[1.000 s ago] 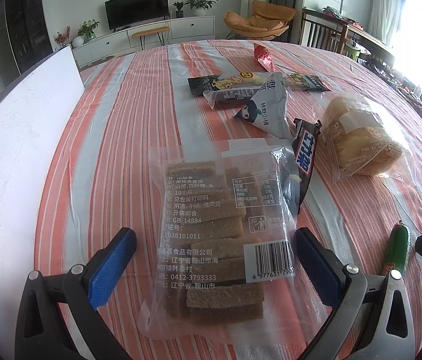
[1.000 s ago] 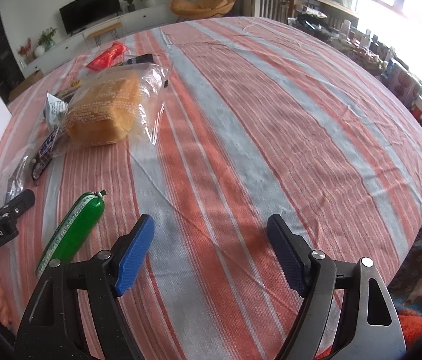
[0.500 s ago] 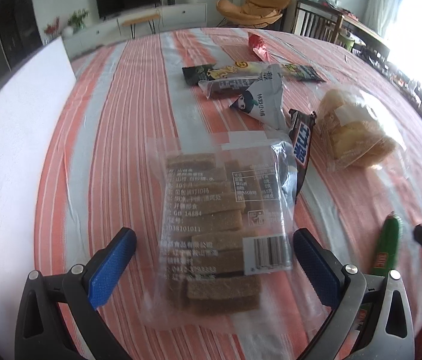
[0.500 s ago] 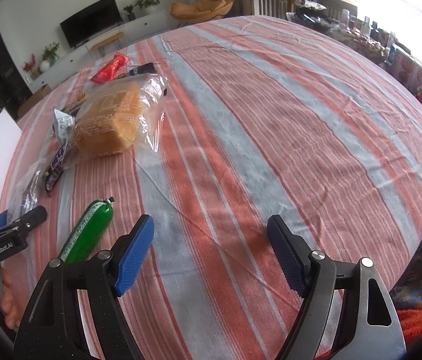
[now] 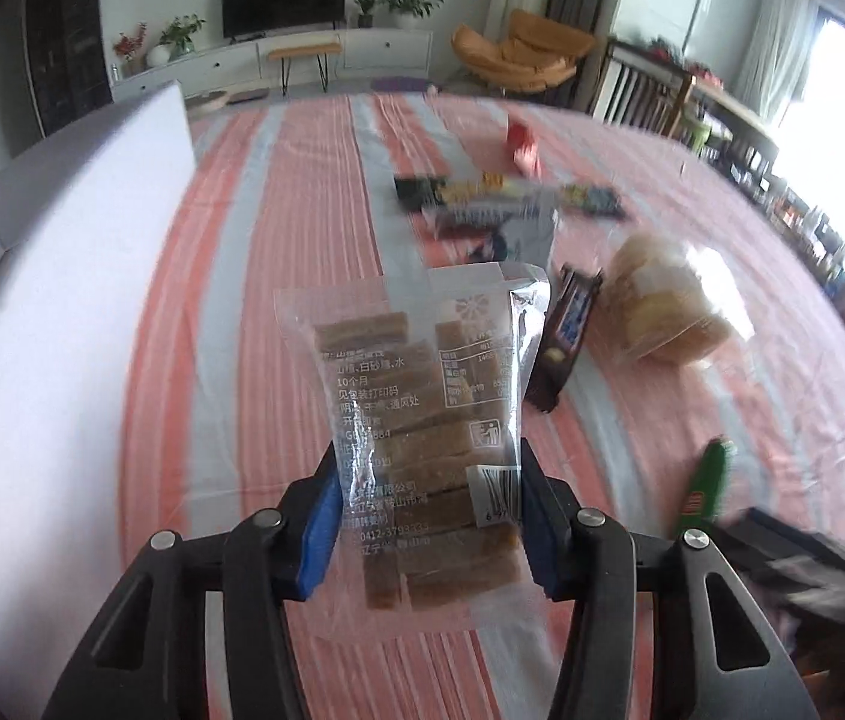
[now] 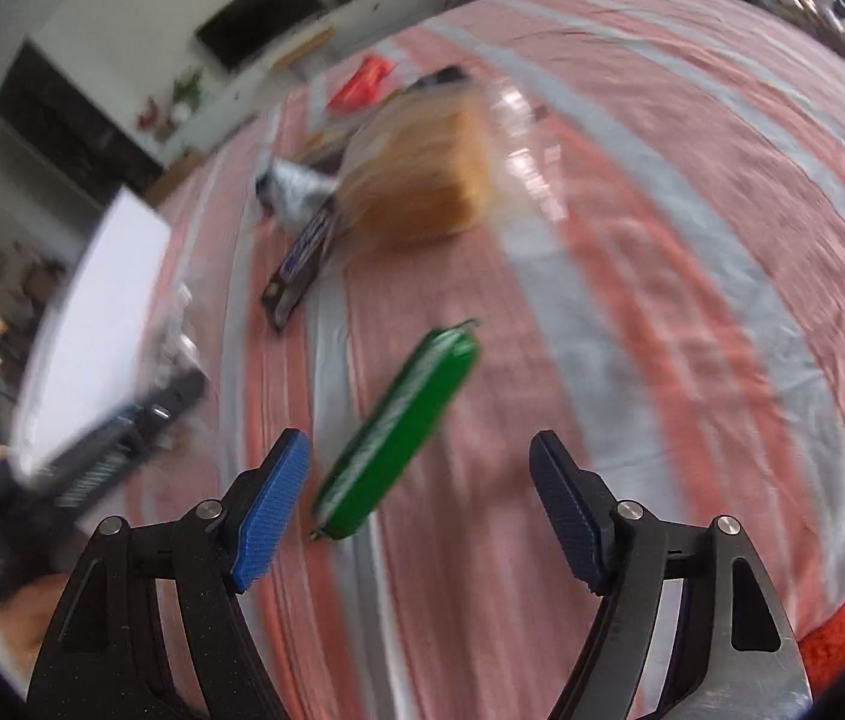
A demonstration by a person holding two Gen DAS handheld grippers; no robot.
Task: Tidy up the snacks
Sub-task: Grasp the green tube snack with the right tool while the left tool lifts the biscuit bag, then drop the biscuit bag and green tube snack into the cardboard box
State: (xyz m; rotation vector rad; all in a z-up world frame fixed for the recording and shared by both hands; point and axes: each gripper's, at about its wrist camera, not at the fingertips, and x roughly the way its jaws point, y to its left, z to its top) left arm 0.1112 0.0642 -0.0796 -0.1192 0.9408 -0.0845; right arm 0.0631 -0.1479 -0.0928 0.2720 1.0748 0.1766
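A clear bag of brown bars (image 5: 416, 372) stands tilted up off the striped tablecloth (image 5: 278, 252). My left gripper (image 5: 428, 468) is closing on the bag's lower half, its blue pads pressing both sides. In the right wrist view my right gripper (image 6: 419, 444) hangs over a green sausage stick (image 6: 392, 432). Its jaws are wide and closing slightly, and the stick's near end lies between the fingers without touching the pads. The green stick (image 5: 701, 486) also shows in the left wrist view. The picture is blurred.
A dark chocolate bar (image 5: 566, 336), a bagged bread loaf (image 5: 662, 312), a red packet (image 5: 521, 144) and several other wrappers lie farther back on the table. A white board (image 5: 62, 276) runs along the left side. The table edge drops off at right (image 6: 842, 480).
The left jaws have closed on the bag of brown bars and raised it off the cloth. The right gripper has swung left, so the green stick now lies between its fingers.
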